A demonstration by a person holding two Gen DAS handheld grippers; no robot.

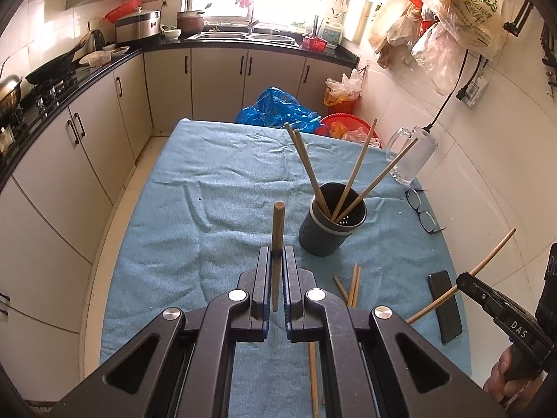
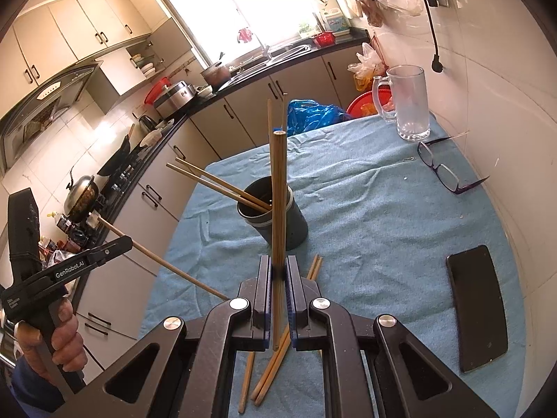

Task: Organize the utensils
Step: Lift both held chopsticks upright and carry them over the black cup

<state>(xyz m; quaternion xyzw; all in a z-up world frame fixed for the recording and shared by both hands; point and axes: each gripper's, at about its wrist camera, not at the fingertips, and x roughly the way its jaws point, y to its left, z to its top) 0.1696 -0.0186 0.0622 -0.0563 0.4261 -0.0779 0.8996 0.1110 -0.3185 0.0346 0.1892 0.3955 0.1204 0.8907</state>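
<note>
Both grippers are pinching a chopstick above a table covered with a blue cloth (image 1: 216,188). The left gripper (image 1: 277,254) has its jaws pressed together on one chopstick (image 1: 278,230), which stands nearly upright between the pads with its blunt end pointing away from the camera. The right gripper (image 2: 277,271) is clamped the same way on a second chopstick (image 2: 278,191) — this one rises tall in front of the holder in the right wrist view.

The dark round holder (image 1: 330,226) stands on the cloth near the middle of the table, a little toward its right edge. Four chopsticks (image 1: 306,163) lean out of it, two to the left and two to the right. More loose chopsticks (image 2: 275,358) lie flat on the cloth at the near edge, under and just beside the right gripper.

Along the right edge lie a black phone (image 2: 477,310) and a pair of glasses (image 2: 442,170) — and at the far right corner stands a glass mug (image 2: 407,104).
</note>
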